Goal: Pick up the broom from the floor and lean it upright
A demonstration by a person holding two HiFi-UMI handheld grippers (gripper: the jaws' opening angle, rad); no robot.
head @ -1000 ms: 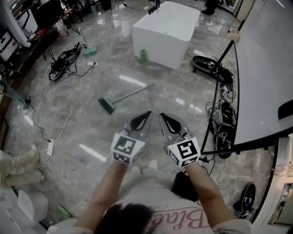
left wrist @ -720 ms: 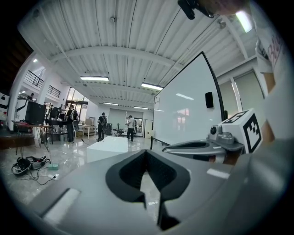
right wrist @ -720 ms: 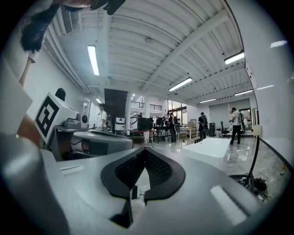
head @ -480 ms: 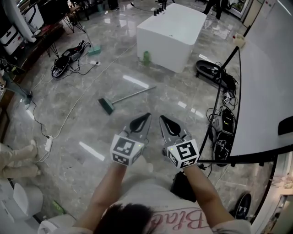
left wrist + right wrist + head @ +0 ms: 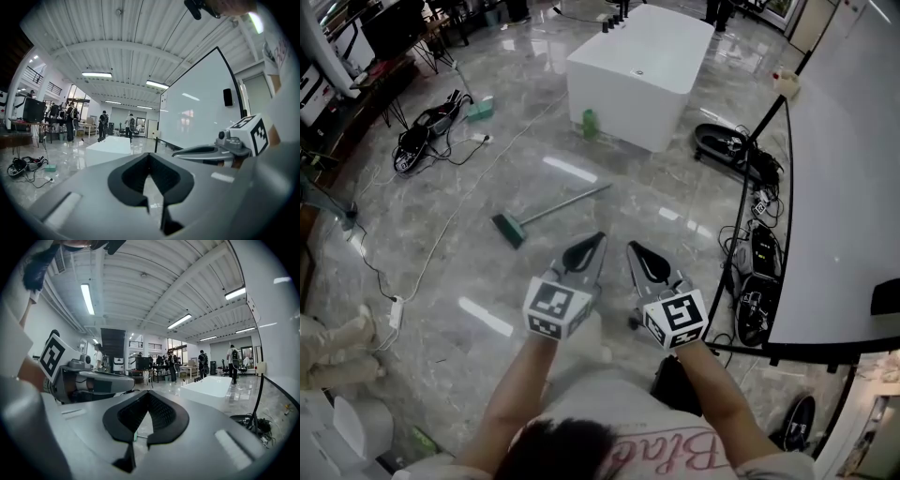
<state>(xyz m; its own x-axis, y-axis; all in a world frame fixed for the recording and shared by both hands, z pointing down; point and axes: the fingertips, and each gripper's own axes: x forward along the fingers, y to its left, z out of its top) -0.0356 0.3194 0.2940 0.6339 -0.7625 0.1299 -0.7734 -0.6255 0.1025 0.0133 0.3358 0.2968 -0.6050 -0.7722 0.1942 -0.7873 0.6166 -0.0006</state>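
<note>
Close in front of the person, the left gripper (image 5: 596,240) and the right gripper (image 5: 635,249) are held side by side, pointing forward. Each has its jaws together with nothing between them. Just beyond their tips, the broom (image 5: 553,207) lies flat on the grey marble floor (image 5: 487,281), its green head to the left and its handle slanting away to the right. Farther off, a green bottle (image 5: 590,124) stands beside a white block (image 5: 637,70).
</note>
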